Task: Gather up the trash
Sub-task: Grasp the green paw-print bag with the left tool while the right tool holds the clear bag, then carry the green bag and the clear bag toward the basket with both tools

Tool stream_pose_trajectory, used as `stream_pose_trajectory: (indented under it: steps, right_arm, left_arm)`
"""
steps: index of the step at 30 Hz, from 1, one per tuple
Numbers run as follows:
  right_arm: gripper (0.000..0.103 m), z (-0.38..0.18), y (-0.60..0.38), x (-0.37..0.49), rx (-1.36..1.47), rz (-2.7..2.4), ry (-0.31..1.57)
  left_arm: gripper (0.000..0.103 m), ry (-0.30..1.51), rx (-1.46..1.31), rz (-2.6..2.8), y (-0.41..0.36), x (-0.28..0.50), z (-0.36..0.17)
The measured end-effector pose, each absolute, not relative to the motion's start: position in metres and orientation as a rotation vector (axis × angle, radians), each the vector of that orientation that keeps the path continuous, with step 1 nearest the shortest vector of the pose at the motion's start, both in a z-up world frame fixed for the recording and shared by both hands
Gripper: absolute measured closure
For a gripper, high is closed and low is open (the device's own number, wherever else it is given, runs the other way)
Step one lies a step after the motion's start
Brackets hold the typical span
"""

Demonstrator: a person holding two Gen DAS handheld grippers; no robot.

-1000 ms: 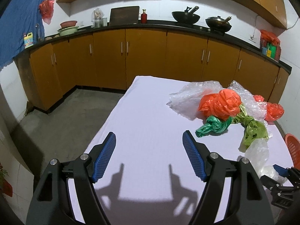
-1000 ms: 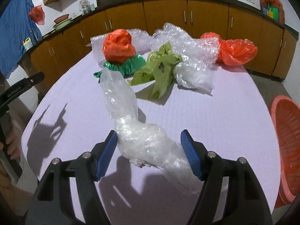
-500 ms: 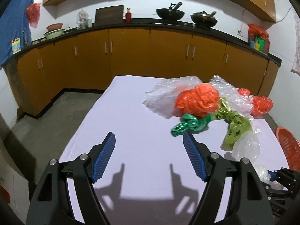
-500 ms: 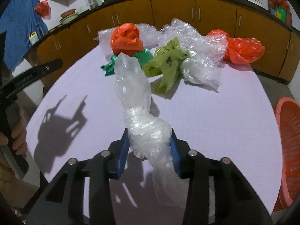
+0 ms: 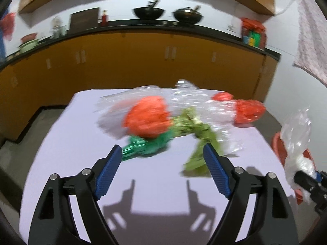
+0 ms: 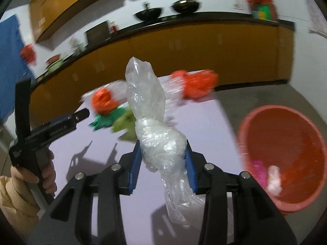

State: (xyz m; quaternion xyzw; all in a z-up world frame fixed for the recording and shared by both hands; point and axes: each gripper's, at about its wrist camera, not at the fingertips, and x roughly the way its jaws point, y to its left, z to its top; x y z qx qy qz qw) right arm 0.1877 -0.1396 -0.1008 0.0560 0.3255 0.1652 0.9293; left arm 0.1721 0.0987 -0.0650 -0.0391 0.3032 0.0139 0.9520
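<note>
My right gripper [image 6: 163, 157] is shut on a clear plastic bag [image 6: 152, 118] and holds it up off the table; the bag also shows in the left wrist view [image 5: 296, 140]. A red basket [image 6: 286, 153] sits to the right, below table height, with some trash in it. My left gripper [image 5: 160, 161] is open and empty above the table, facing a pile of trash: an orange bag [image 5: 147, 118], a dark green bag [image 5: 143, 147], a light green bag [image 5: 196, 140], clear bubble wrap [image 5: 204, 102] and a second orange bag [image 5: 247, 110].
The table [image 5: 81, 143] has a pale lilac cloth. Brown kitchen cabinets [image 5: 143, 65] with a black counter and two woks [image 5: 148, 12] run behind it. Grey floor lies left of the table. The basket's rim [image 5: 274, 140] shows at the table's right edge.
My right gripper has shut on the clear bag, lifted it off the table and swung right towards the red basket. My left gripper has moved forward and right towards the trash pile, staying open.
</note>
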Motion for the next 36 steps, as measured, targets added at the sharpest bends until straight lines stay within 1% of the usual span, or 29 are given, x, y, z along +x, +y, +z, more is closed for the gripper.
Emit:
stream_pose_trajectory:
  steps: [5, 7, 9, 10, 14, 16, 17, 18, 19, 22, 23, 28, 36]
  right_arm:
    - [0.064, -0.098, -0.189, 0.189, 0.186, 0.228, 0.662]
    - [0.064, -0.1, -0.205, 0.19, 0.211, 0.195, 0.666]
    - [0.064, -0.102, -0.216, 0.19, 0.227, 0.172, 0.669]
    - [0.064, -0.104, -0.222, 0.19, 0.233, 0.158, 0.67]
    - [0.064, -0.107, -0.232, 0.191, 0.248, 0.134, 0.671]
    - [0.064, -0.108, -0.233, 0.192, 0.253, 0.13, 0.669]
    - [0.064, -0.109, -0.234, 0.192, 0.255, 0.129, 0.668]
    - [0.064, -0.109, -0.235, 0.193, 0.256, 0.129, 0.668]
    - [0.064, -0.109, -0.235, 0.193, 0.255, 0.131, 0.668]
    - [0.064, -0.109, -0.236, 0.193, 0.253, 0.134, 0.666]
    - [0.064, -0.108, -0.237, 0.193, 0.253, 0.136, 0.664]
    - [0.064, -0.106, -0.236, 0.195, 0.256, 0.146, 0.656]
    - [0.064, -0.097, -0.226, 0.189, 0.255, 0.177, 0.629]
  left_arm:
    - [0.021, 0.664, 0.012, -0.041, 0.048, 0.206, -0.077]
    - [0.026, 0.69, 0.045, -0.047, 0.036, 0.217, -0.084]
    - [0.029, 0.716, 0.07, -0.047, 0.028, 0.226, -0.091]
    - [0.033, 0.73, 0.082, -0.045, 0.025, 0.231, -0.095]
    - [0.042, 0.787, 0.088, -0.024, 0.023, 0.242, -0.108]
    - [0.052, 0.811, 0.073, -0.018, 0.028, 0.246, -0.114]
    - [0.055, 0.829, 0.069, -0.013, 0.029, 0.248, -0.118]
    - [0.062, 0.838, 0.067, -0.012, 0.031, 0.249, -0.119]
    - [0.074, 0.852, 0.063, -0.013, 0.033, 0.25, -0.123]
    - [0.091, 0.873, 0.041, -0.017, 0.04, 0.248, -0.127]
    - [0.093, 0.869, 0.028, -0.024, 0.042, 0.244, -0.128]
    - [0.096, 0.814, 0.014, -0.059, 0.052, 0.224, -0.116]
    - [0.097, 0.722, -0.035, -0.082, 0.076, 0.191, -0.083]
